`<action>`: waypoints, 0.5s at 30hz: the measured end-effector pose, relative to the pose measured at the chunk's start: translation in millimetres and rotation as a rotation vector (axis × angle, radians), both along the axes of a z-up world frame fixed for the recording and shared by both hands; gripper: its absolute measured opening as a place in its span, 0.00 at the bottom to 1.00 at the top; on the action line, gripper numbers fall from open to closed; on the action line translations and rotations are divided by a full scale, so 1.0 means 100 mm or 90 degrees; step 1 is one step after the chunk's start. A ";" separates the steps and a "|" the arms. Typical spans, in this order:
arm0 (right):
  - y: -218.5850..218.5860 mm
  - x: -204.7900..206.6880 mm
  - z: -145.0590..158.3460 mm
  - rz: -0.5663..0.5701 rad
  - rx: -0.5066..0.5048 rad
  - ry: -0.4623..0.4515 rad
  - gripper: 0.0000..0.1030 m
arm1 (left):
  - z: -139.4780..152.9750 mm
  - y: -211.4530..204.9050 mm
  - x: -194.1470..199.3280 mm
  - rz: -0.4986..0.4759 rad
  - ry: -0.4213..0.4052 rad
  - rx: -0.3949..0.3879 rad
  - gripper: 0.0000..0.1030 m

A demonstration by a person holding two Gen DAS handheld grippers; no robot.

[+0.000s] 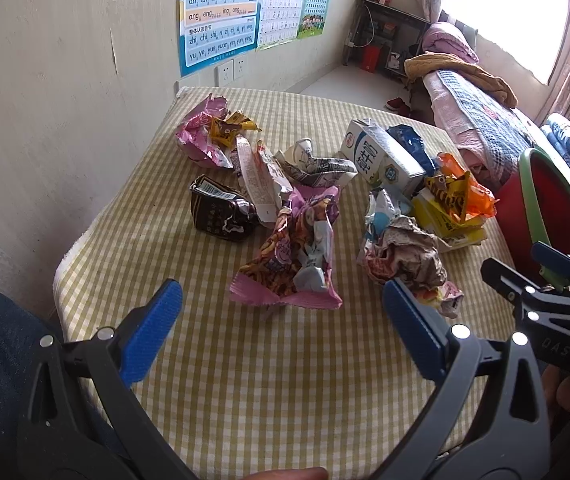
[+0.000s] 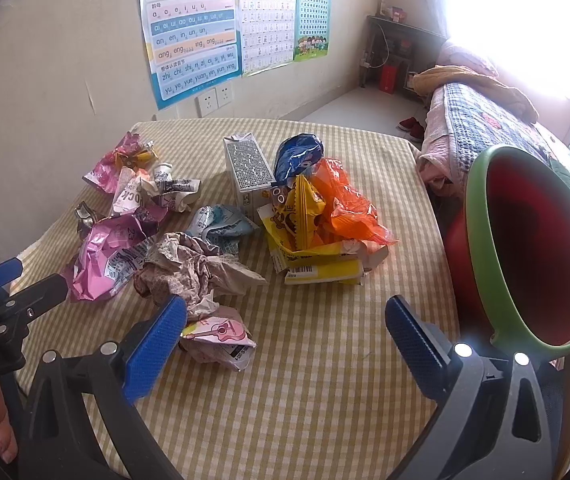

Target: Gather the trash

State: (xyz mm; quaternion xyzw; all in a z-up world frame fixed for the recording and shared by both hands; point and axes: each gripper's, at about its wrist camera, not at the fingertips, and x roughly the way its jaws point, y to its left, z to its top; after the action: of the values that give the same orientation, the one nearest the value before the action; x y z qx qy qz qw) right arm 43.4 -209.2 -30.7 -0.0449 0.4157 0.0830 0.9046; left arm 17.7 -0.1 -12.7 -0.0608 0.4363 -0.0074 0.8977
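Left wrist view first: the left gripper [image 1: 281, 320] hangs wide over the checked desk [image 1: 245, 380], empty, aimed at the pink wrapper [image 1: 289, 256] just ahead. Beyond it the trash is bunched up: a brown pouch [image 1: 221, 216], a milk carton [image 1: 381, 156], a crumpled paper wad [image 1: 409, 256]. The risk here, I'd say, is a thin, springy wrapper sliding out of a shallow pinch, or the jaws raking neighbours toward the desk edge. This view alone shows the brown pouch clearly. Over to the right wrist view: the right gripper [image 2: 285, 340] is equally wide and empty, above a guitar-print scrap [image 2: 221, 336] near its left finger. Only here does the bin [image 2: 533, 240] show its full open mouth, right of the desk; tilted like that, light scraps could spill back out.
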 end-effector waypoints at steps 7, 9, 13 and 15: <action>0.12 0.13 -0.10 0.040 0.004 0.035 0.93 | -0.08 0.05 0.17 -0.010 0.035 -0.019 0.96; 0.16 0.19 -0.13 0.051 0.006 0.043 0.93 | -0.10 0.08 0.23 -0.006 0.042 -0.027 0.96; 0.26 0.31 -0.17 0.072 0.009 0.060 0.93 | -0.16 0.13 0.39 -0.007 0.057 -0.043 0.94; 0.32 0.36 -0.20 0.081 0.008 0.065 0.93 | -0.21 0.14 0.46 -0.011 0.070 -0.046 0.92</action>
State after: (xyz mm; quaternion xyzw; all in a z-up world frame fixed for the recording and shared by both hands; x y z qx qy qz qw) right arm 79.3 -176.7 -50.5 -0.0611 0.4573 0.1452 0.8752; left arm 63.8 13.5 -34.1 -0.0896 0.4849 -0.0275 0.8695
